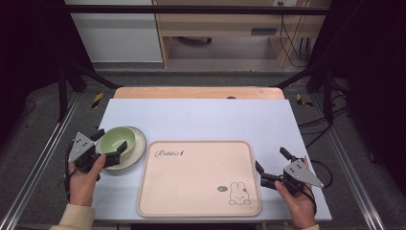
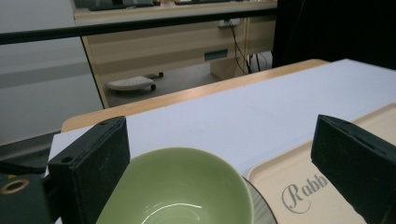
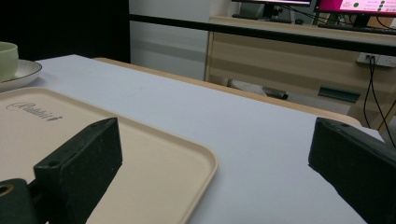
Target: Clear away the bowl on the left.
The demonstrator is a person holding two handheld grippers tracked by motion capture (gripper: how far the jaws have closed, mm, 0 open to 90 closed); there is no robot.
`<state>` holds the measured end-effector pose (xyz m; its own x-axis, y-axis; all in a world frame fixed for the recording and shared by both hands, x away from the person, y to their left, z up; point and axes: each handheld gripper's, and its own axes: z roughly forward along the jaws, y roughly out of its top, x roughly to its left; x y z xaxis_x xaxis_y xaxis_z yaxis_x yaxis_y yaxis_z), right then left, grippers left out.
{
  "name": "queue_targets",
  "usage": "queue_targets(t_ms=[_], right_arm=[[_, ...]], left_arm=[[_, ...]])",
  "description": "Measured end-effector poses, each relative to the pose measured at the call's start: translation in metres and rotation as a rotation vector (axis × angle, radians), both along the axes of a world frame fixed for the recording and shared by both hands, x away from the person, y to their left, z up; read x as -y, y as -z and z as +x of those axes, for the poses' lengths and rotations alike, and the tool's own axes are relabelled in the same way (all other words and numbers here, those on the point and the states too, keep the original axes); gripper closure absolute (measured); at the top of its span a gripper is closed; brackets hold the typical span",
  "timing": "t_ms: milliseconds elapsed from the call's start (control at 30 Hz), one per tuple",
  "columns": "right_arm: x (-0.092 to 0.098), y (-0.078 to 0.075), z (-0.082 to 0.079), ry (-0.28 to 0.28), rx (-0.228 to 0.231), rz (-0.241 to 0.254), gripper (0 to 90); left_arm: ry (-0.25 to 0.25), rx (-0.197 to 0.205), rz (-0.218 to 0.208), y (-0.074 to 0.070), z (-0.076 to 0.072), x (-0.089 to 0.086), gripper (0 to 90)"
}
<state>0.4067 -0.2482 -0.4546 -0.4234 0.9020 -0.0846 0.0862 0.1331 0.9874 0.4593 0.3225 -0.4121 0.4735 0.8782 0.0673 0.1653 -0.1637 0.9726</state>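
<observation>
A pale green bowl (image 1: pixel 117 138) stands on a cream plate (image 1: pixel 137 152) at the table's left. My left gripper (image 1: pixel 110 140) is open, and its two black jaws straddle the bowl's near side; in the left gripper view the bowl (image 2: pixel 182 186) lies low between them, with the plate (image 2: pixel 261 211) showing under it. To the bowl's right lies an empty beige tray (image 1: pixel 198 189) printed with "Rabbit" and a rabbit drawing. My right gripper (image 1: pixel 270 159) hovers open just off the tray's right edge, nothing between its jaws. The right gripper view shows the tray's corner (image 3: pixel 140 154) and, far left, the bowl (image 3: pixel 6 58).
The white tabletop (image 1: pixel 201 117) has a wooden strip along its far edge and metal rails on both sides. Wooden desks and cables stand beyond the table. A hand holds each gripper at the near edge.
</observation>
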Motion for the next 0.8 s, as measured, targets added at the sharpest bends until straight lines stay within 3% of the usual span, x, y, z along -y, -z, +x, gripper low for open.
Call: queue_targets(t_ms=[33, 67, 200, 500, 633, 800], right_arm=[[0.000, 0.000, 0.000, 0.000, -0.001, 0.000, 2.9], [0.000, 0.000, 0.000, 0.000, -0.004, -0.001, 2.9], [-0.001, 0.000, 0.000, -0.001, -0.005, -0.003, 2.9], [0.000, 0.000, 0.000, 0.000, -0.002, -0.001, 2.9], [0.000, -0.001, 0.000, 0.000, 0.002, -0.003, 2.9], [0.000, 0.000, 0.000, -0.003, 0.001, -0.003, 2.9]], left_arm=[[0.000, 0.000, 0.000, 0.000, 0.000, 0.000, 4.5], [-0.004, -0.026, 0.028, -0.001, 0.005, -0.001, 4.5], [-0.008, -0.059, 0.043, -0.004, 0.012, -0.005, 5.0], [-0.030, -0.113, 0.112, -0.009, 0.027, -0.014, 5.3], [-0.037, -0.132, 0.121, -0.009, 0.033, -0.016, 5.4], [-0.069, -0.187, 0.099, -0.010, 0.045, -0.021, 6.2]])
